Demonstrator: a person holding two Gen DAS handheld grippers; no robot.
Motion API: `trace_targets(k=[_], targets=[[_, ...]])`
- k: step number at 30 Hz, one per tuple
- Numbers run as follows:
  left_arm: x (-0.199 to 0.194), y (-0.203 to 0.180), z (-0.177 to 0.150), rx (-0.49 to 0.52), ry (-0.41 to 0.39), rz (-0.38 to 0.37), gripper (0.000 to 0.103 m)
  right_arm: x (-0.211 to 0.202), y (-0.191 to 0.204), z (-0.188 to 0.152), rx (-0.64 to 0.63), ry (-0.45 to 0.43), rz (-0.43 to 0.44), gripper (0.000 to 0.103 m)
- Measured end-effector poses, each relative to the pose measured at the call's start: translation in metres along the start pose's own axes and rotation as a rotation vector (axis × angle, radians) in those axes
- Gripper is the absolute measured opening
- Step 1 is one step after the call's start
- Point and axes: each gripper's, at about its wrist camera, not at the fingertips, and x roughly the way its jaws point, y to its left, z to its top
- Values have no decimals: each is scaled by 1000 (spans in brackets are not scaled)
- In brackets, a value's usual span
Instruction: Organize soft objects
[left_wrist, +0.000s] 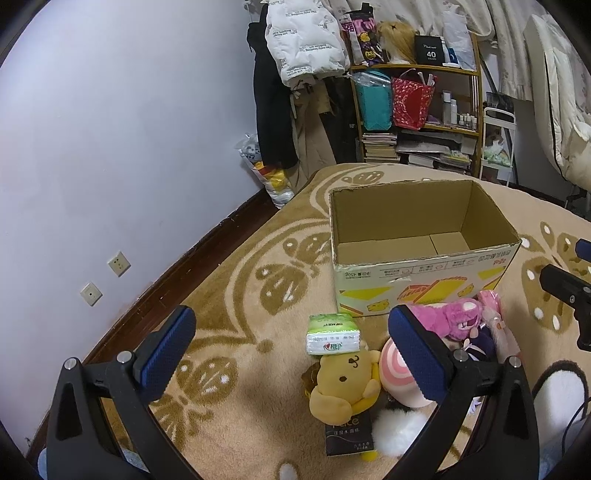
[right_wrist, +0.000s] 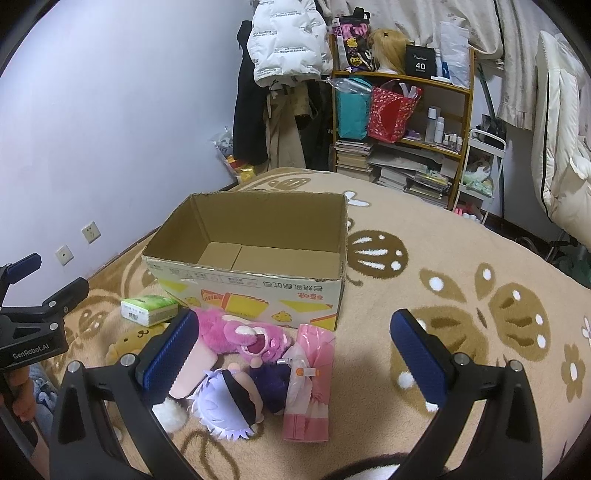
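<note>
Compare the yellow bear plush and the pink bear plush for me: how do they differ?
The yellow bear plush lies left, under the green tissue pack; the pink bear plush lies further right, against the cardboard box, with nothing on it. Yellow is smooth, pink shaggy. Both rest on the carpet outside the box, ungrasped.

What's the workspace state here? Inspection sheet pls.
Surface: beige rug with brown butterfly pattern.
Job's things: open box, nothing seen inside; in front of it a pink plush, yellow bear, doll, pink pack, green tissue pack lying on the bear's head.
Clutter: black pack under the bear; white fluffy thing.
Grippers: left claw open, above the toys; right claw open, above the doll and pink pack.
Cables: nothing seen.
Surroundings: wall with sockets, hanging coats, crowded shelf, bedding at right.
</note>
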Motion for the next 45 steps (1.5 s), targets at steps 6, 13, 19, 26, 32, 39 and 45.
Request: trace_targets(k=[6, 13, 19, 26, 32, 39, 45], targets=[[0, 0, 0, 1, 4, -2, 103, 0, 1, 0, -1, 2, -1, 103], [0, 0, -1, 1, 3, 3, 103, 1, 1, 0, 1, 2, -4, 103], [1, 0, -1, 6, 11, 3, 103, 1, 2, 0, -2, 4, -4, 103], [1, -1, -1, 10, 12, 6, 103, 1, 2, 0, -4, 4, -4, 103], [1, -1, 0, 14, 13, 6, 103, 1, 2, -1, -4, 5, -7, 103], [1, -2, 1, 21, 16, 4, 103, 1, 1, -1, -7, 7, -9, 103], [2, -2, 0, 22, 17, 5, 103, 1, 1, -1, -12, 5, -18, 103]])
